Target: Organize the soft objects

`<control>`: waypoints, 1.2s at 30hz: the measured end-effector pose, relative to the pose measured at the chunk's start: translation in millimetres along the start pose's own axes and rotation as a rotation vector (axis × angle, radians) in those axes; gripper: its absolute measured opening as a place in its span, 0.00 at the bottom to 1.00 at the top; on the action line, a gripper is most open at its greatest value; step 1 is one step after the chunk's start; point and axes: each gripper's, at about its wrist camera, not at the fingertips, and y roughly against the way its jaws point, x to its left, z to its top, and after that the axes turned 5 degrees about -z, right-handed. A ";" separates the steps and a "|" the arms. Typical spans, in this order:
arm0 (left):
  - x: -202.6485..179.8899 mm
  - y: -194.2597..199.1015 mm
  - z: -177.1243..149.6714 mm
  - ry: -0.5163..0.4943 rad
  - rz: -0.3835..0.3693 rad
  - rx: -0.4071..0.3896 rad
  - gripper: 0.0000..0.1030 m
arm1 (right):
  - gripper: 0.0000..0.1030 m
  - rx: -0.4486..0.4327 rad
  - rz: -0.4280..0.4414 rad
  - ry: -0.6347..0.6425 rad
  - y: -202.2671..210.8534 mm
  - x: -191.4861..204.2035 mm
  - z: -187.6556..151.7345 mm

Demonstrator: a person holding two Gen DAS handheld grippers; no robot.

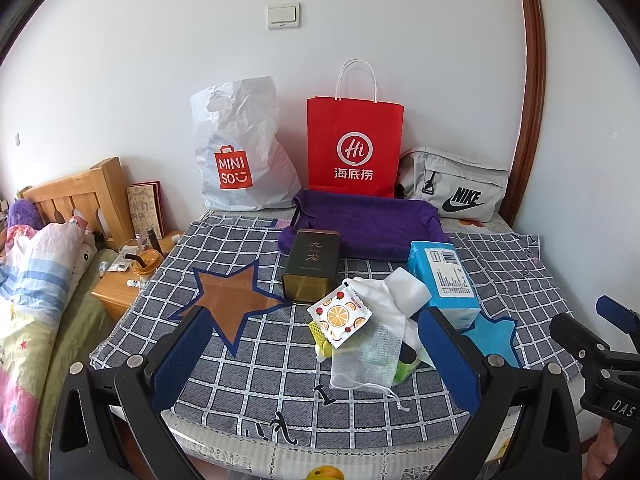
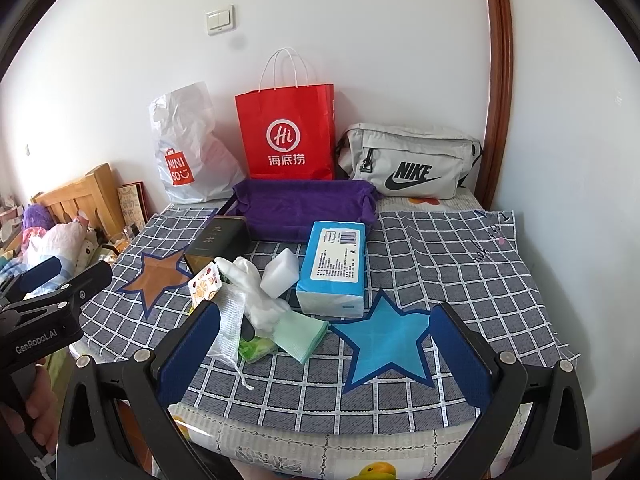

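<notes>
A pile of soft things lies mid-table: a blue tissue pack point(image 1: 444, 280) point(image 2: 334, 268), a white sponge block point(image 2: 281, 271), a white cloth point(image 2: 250, 280), a mesh pouch point(image 1: 366, 356), a green cloth point(image 2: 301, 334) and a fruit-print packet point(image 1: 340, 316) point(image 2: 205, 286). A purple-lined tray point(image 1: 368, 220) point(image 2: 304, 208) stands behind them, empty. A dark tin point(image 1: 312, 266) point(image 2: 218, 242) lies beside the pile. My left gripper point(image 1: 316, 364) is open above the table's front, pads either side of the pile. My right gripper point(image 2: 324, 356) is open over the blue star point(image 2: 386, 346).
A Miniso plastic bag point(image 1: 240, 152), a red paper bag point(image 1: 354, 144) and a grey Nike pouch point(image 1: 452, 188) stand along the back wall. The checked cloth point(image 1: 240, 380) has a brown star point(image 1: 232, 296). A bed and nightstand point(image 1: 120, 288) lie to the left.
</notes>
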 end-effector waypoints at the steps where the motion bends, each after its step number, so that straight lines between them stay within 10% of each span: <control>1: 0.0 0.1 -0.2 -0.001 0.000 -0.001 1.00 | 1.00 0.001 -0.001 0.001 0.0 0.2 0.2; 22: 3.7 -3.7 0.6 0.007 -0.005 0.010 1.00 | 1.00 -0.016 0.016 -0.004 2.0 1.4 -1.4; 36: 22.7 -78.3 -26.8 0.048 0.006 0.139 1.00 | 1.00 0.102 0.050 0.034 -60.5 4.1 -25.1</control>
